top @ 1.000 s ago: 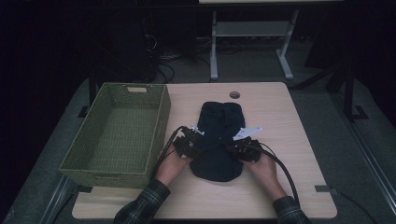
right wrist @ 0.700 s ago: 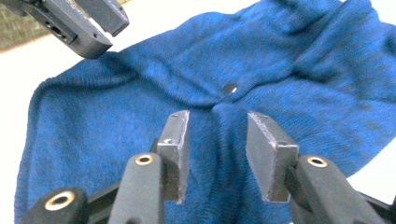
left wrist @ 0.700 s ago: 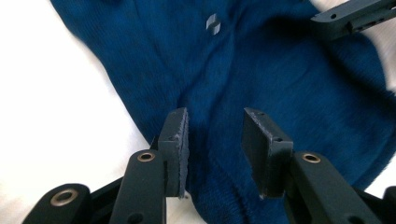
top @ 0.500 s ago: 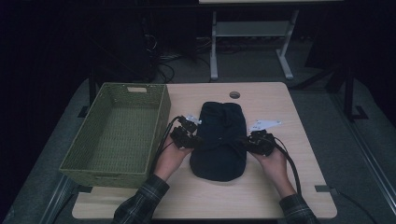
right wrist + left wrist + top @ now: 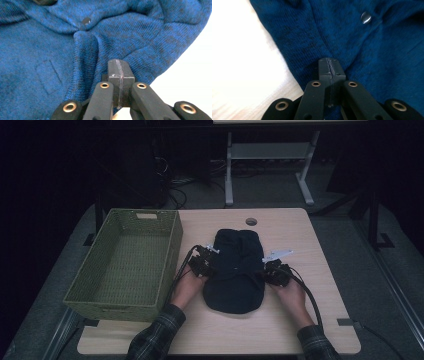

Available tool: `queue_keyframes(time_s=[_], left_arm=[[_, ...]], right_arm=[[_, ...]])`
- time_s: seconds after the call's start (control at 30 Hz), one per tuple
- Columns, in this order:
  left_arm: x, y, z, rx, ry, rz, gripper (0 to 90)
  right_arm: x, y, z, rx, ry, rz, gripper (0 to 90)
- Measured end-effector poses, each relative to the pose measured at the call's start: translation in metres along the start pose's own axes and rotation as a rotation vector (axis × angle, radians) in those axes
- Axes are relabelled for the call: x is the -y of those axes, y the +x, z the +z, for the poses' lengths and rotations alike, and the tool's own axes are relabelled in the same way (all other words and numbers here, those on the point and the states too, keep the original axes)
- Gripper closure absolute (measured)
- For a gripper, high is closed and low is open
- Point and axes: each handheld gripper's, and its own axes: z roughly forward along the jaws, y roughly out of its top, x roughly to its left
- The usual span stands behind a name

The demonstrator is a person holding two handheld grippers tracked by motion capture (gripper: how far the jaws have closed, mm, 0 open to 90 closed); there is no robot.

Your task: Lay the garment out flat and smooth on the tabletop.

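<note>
Jaws pressed together, the left gripper (image 5: pixel 329 68) pinches one edge of a blue knit garment (image 5: pixel 235 270) while the right gripper (image 5: pixel 119 70) pinches the opposite edge, each having just closed on a fold of cloth. The garment lies bunched in the middle of the wooden table (image 5: pixel 320 320), beside an empty green basket (image 5: pixel 125 265). Both sides appear gripped; lifting or folding, and perhaps putting it into the basket, looks yet to come.

One camera hangs above the person's side, looking forward and down over the whole table (image 5: pixel 300 240). The other two ride the grippers, pressed close against the blue garment (image 5: pixel 234 270), which all three views share.
</note>
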Motion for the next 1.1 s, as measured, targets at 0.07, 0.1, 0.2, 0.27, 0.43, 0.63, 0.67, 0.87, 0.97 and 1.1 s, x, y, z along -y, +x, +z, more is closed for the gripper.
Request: queue_keyframes(time_s=[0.07, 0.1, 0.2, 0.27, 0.43, 0.63, 0.67, 0.87, 0.97, 1.1], left_arm=[[0.000, 0.000, 0.000, -0.001, 0.003, 0.004, 89.9], [0.000, 0.000, 0.000, 0.000, 0.010, 0.011, 89.9], [0.001, -0.002, -0.002, 0.009, 0.022, 0.024, 89.9], [0.003, -0.003, -0.002, 0.013, 0.023, 0.030, 89.9], [0.008, -0.010, -0.005, 0.030, 0.027, 0.054, 89.9], [0.022, -0.021, -0.011, 0.089, 0.023, 0.066, 89.9], [0.025, -0.023, -0.012, 0.092, 0.020, 0.073, 89.9], [0.036, -0.034, -0.018, 0.097, 0.012, 0.110, 89.9], [0.041, -0.040, -0.020, 0.104, 0.012, 0.128, 89.9], [0.045, -0.044, -0.021, 0.137, 0.007, 0.128, 89.9]], right_arm=[[0.001, 0.000, 0.001, 0.002, 0.002, 0.000, 90.0], [0.001, 0.000, 0.002, 0.001, 0.003, 0.001, 90.0], [0.001, 0.000, 0.002, 0.006, 0.003, -0.004, 90.0], [0.001, 0.002, 0.001, 0.012, 0.008, -0.007, 90.0], [0.004, 0.005, -0.003, 0.001, 0.028, -0.024, 90.0], [0.010, 0.010, -0.011, -0.016, 0.044, -0.035, 90.0], [0.012, 0.012, -0.012, -0.017, 0.044, -0.037, 90.0], [0.018, 0.023, -0.020, -0.027, 0.070, -0.056, 90.0], [0.022, 0.028, -0.024, -0.030, 0.070, -0.063, 90.0], [0.027, 0.034, -0.030, -0.035, 0.079, -0.068, 90.0]])
